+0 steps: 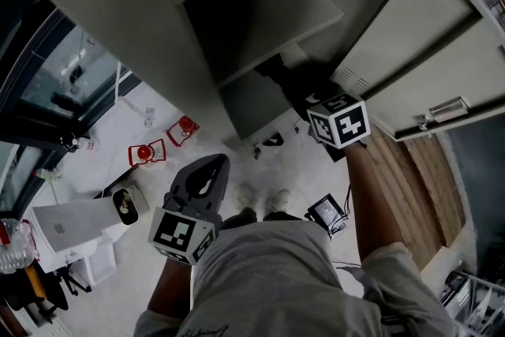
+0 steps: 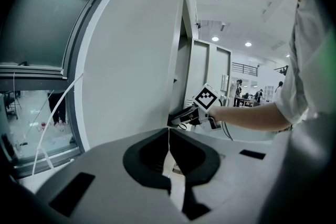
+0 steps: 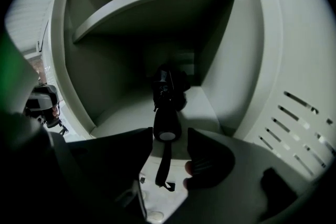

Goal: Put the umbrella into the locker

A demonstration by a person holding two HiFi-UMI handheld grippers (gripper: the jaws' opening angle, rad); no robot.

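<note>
Both jaws of the right gripper (image 3: pixel 170 138) stand apart around the umbrella (image 3: pixel 167 110), gripping nothing. It lies on the locker (image 3: pixel 252 60) shelf (image 3: pixel 123 115), handle at the edge. I reckon its dangling strap (image 3: pixel 164 165) could snag a jaw and drag it out. The left gripper (image 2: pixel 169 157) is closed and empty.

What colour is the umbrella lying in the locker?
The umbrella is black, pale cap on its handle end; clearest in the right gripper view.
</note>
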